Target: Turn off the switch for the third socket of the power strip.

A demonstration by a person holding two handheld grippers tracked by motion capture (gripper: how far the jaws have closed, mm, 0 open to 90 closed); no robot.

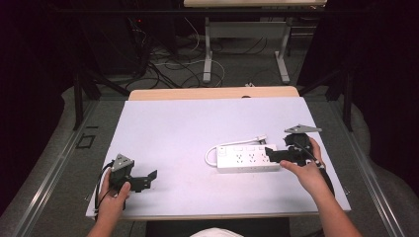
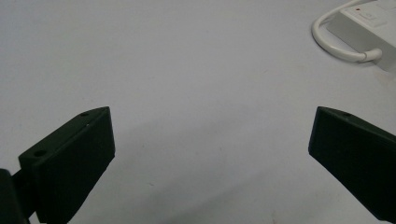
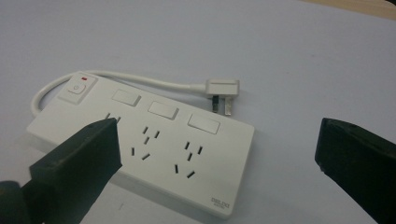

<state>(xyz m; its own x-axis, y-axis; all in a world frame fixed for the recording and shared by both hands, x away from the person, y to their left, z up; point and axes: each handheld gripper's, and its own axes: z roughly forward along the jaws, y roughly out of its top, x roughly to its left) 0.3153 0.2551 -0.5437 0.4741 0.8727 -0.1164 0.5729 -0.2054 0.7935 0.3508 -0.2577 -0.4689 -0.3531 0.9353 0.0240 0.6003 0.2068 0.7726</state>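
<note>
Right gripper [image 1: 276,154], jaws apart, poised over power strip [image 3: 140,144]; likely grasp next. Left gripper [image 1: 143,180] open, idle.

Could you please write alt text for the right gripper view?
A white power strip lies on a white table between the open black jaws of the right gripper, its cord looping behind to an unplugged plug.

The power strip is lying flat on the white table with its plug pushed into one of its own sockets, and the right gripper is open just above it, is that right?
Not quite. The plug is not in any socket: it lies on the table beside the power strip, at the end of its short cable, as the right gripper view shows. The rest holds: the strip lies flat and the right gripper is open above it.
</note>
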